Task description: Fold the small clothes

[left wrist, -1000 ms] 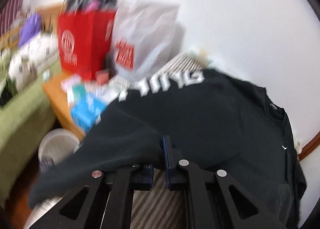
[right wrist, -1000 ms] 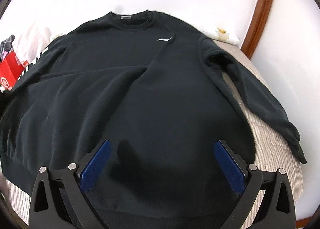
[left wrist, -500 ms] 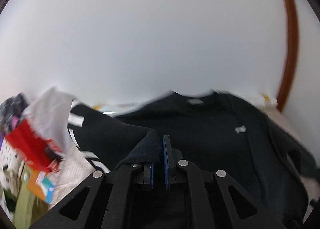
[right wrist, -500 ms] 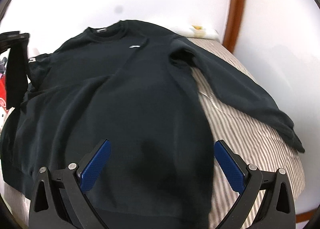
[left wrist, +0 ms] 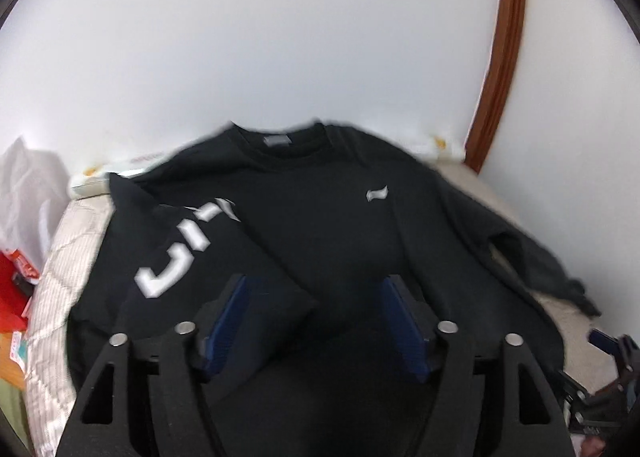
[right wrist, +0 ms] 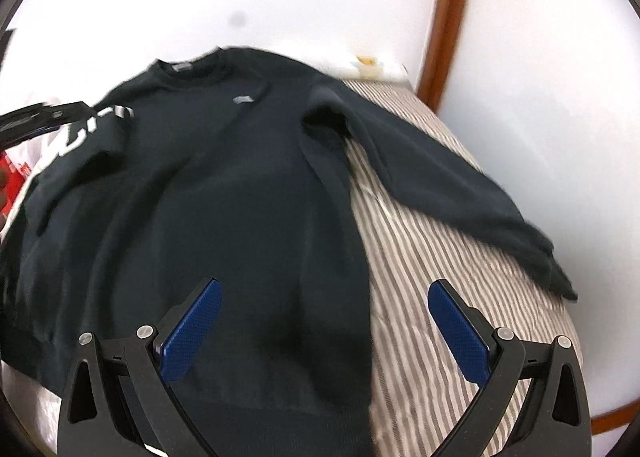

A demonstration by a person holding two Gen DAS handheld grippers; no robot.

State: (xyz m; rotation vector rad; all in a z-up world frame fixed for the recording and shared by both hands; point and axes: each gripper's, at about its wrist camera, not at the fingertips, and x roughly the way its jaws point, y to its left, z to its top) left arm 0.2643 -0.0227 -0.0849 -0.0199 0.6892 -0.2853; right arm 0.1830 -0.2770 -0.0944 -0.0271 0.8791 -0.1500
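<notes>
A black sweatshirt [left wrist: 332, 233] lies front up on a striped bed, collar at the far end; it also shows in the right wrist view [right wrist: 224, 193]. Its left sleeve [left wrist: 192, 257], with white lettering, lies folded across the body. Its right sleeve [right wrist: 448, 177] stretches out over the bed. My left gripper [left wrist: 316, 317] is open just above the sleeve's cuff end and holds nothing. My right gripper [right wrist: 324, 321] is open and empty over the sweatshirt's lower right edge.
The striped bedcover [right wrist: 440, 277] is bare to the right of the sweatshirt. A white wall and a brown wooden trim [left wrist: 500, 53] stand behind the bed. White and red bags [left wrist: 20, 233] sit off the bed's left side.
My left gripper carried the left sleeve over the body, then opened and let it go. My right gripper stayed open and shifted right toward the sweatshirt's right edge.
</notes>
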